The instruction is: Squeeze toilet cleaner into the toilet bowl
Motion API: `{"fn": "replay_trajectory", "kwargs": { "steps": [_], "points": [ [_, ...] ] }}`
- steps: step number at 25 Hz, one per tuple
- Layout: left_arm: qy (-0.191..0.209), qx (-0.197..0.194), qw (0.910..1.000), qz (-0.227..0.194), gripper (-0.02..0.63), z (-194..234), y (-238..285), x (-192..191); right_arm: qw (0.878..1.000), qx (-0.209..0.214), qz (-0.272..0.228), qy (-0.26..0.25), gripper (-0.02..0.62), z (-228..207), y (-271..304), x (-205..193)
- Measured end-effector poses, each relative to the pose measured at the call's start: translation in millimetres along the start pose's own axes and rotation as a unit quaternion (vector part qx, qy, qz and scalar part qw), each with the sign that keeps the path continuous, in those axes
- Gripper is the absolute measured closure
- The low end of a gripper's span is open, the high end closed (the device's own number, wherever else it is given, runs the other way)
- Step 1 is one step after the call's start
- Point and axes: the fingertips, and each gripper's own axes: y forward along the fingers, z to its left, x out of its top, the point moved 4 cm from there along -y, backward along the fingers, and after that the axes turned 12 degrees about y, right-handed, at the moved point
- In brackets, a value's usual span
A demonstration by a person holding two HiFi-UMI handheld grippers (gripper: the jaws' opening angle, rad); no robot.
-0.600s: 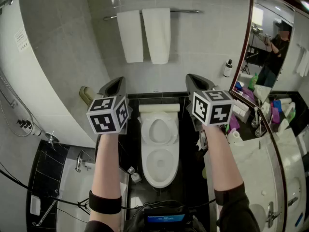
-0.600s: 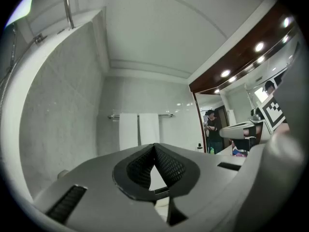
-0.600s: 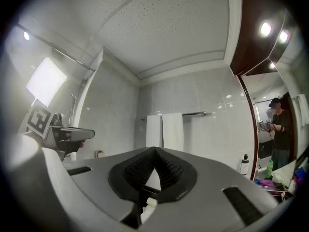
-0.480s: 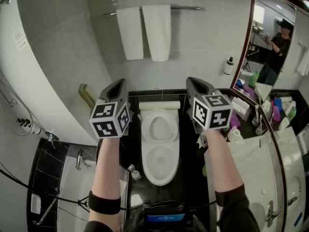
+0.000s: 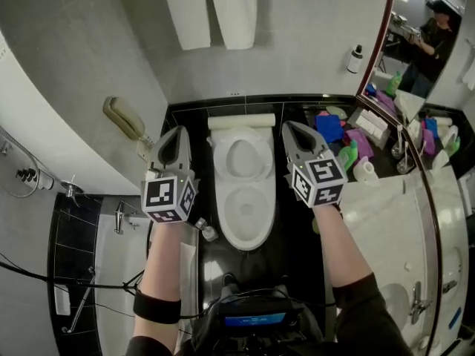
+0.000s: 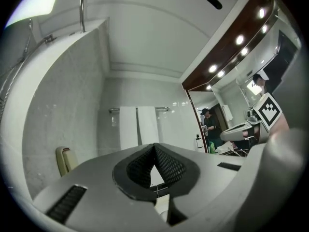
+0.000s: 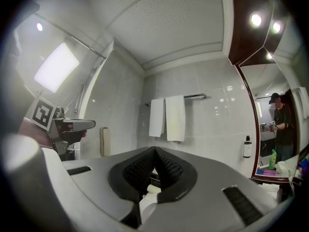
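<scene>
The white toilet (image 5: 242, 199) stands in the middle of the head view against the back wall, its bowl showing from above. My left gripper (image 5: 178, 134) hangs left of it and my right gripper (image 5: 292, 129) right of it, both pointing at the wall. Each has its jaws shut with nothing between them; the left gripper (image 6: 154, 151) and the right gripper (image 7: 155, 154) show closed pads in their own views. A green bottle (image 5: 347, 156) stands on the dark shelf just right of the right gripper. A sliver of the toilet (image 7: 147, 204) shows under the right jaws.
Two white towels (image 5: 211, 6) hang on the back wall, a wall phone (image 5: 125, 119) at left. A small bottle (image 5: 207, 231) lies on the floor left of the toilet. The washbasin counter (image 5: 393, 228) and mirror (image 5: 423, 58), reflecting a person, fill the right.
The head view has tipped downward: towels slid up the frame and the shelf beside the toilet came into sight. Both grippers sit lower, level with the toilet, still shut.
</scene>
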Motion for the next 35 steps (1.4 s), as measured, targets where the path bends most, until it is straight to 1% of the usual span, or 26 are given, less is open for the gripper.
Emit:
{"fn": "replay_trajectory", "kwargs": {
  "steps": [3, 9, 13, 16, 20, 23, 26, 29, 35],
  "points": [
    [0.006, -0.008, 0.9997, 0.020, 0.606, -12, -10, -33, 1.000, 0.007, 0.005, 0.004, 0.586, 0, -6, -31],
    [0.004, -0.024, 0.9984, 0.051, 0.606, -33, -34, -89, 1.000, 0.004, 0.013, -0.004, 0.586, 3, -27, -89],
    [-0.006, -0.029, 0.9969, 0.073, 0.606, -45, -50, -124, 0.999, 0.001, 0.038, -0.005, 0.586, 6, -40, -128],
    [-0.016, -0.038, 0.9950, 0.091, 0.606, -58, -65, -149, 0.998, -0.011, 0.054, -0.006, 0.586, 3, -54, -161],
    [-0.018, -0.052, 0.9909, 0.123, 0.606, -75, -90, -183, 0.995, -0.026, 0.091, -0.009, 0.587, 6, -77, -209],
    [-0.025, -0.059, 0.9874, 0.145, 0.606, -88, -111, -205, 0.992, -0.029, 0.120, 0.006, 0.586, 15, -95, -240],
    [-0.036, -0.069, 0.9833, 0.165, 0.606, -98, -128, -218, 0.989, -0.039, 0.140, 0.026, 0.586, 21, -112, -268],
    [-0.041, -0.071, 0.9807, 0.177, 0.606, -103, -142, -226, 0.987, -0.043, 0.150, 0.038, 0.586, 27, -123, -282],
    [-0.045, -0.080, 0.9790, 0.182, 0.606, -109, -150, -228, 0.987, -0.034, 0.155, 0.037, 0.588, 31, -129, -282]
  ]
}}
